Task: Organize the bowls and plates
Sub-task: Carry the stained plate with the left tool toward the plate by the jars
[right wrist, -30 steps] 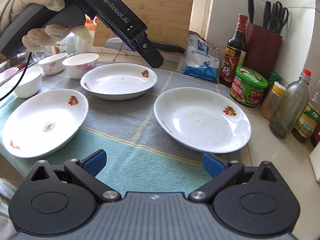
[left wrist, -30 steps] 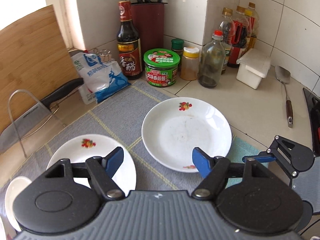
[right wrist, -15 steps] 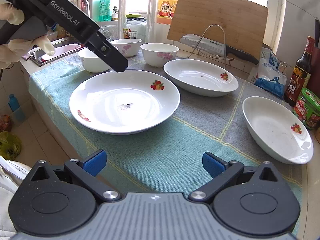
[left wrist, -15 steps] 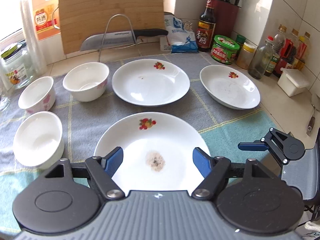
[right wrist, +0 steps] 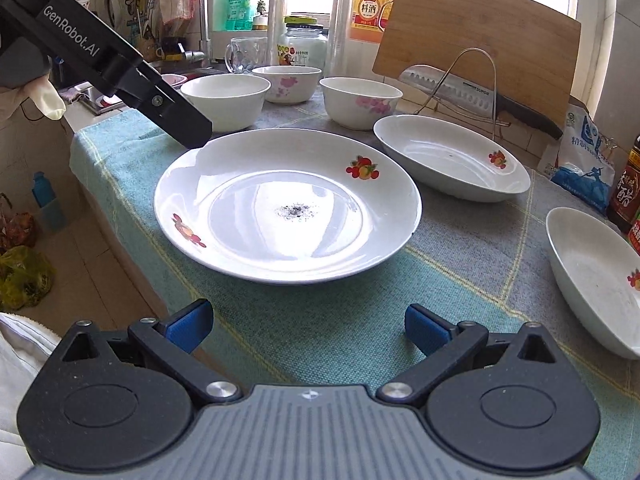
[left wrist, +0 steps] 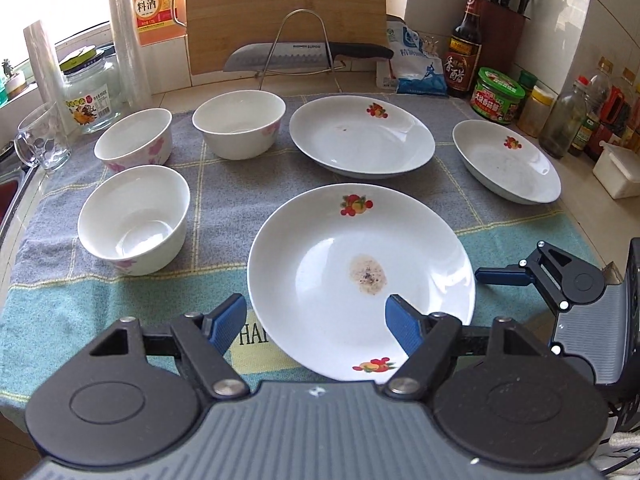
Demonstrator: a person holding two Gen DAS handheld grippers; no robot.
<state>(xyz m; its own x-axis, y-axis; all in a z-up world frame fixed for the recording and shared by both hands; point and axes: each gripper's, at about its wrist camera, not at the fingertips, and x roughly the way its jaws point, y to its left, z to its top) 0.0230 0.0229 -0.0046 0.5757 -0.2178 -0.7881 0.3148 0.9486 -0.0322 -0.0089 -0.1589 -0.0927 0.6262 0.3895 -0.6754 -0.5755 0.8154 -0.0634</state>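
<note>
Now the nearest plate (left wrist: 360,276), low centre on the towel (left wrist: 100,304), holds a dark speck stain; three bowls (left wrist: 134,220) at left sit empty. Left gripper (left wrist: 316,320) and right gripper (right wrist: 308,326) both gape, holding nothing.

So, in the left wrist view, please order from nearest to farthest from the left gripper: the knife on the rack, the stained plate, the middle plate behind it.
From the left gripper, nearest first:
1. Stained plate, directly ahead.
2. Middle plate, behind it.
3. Knife, on the rack by the cutting board, at the back.
</note>
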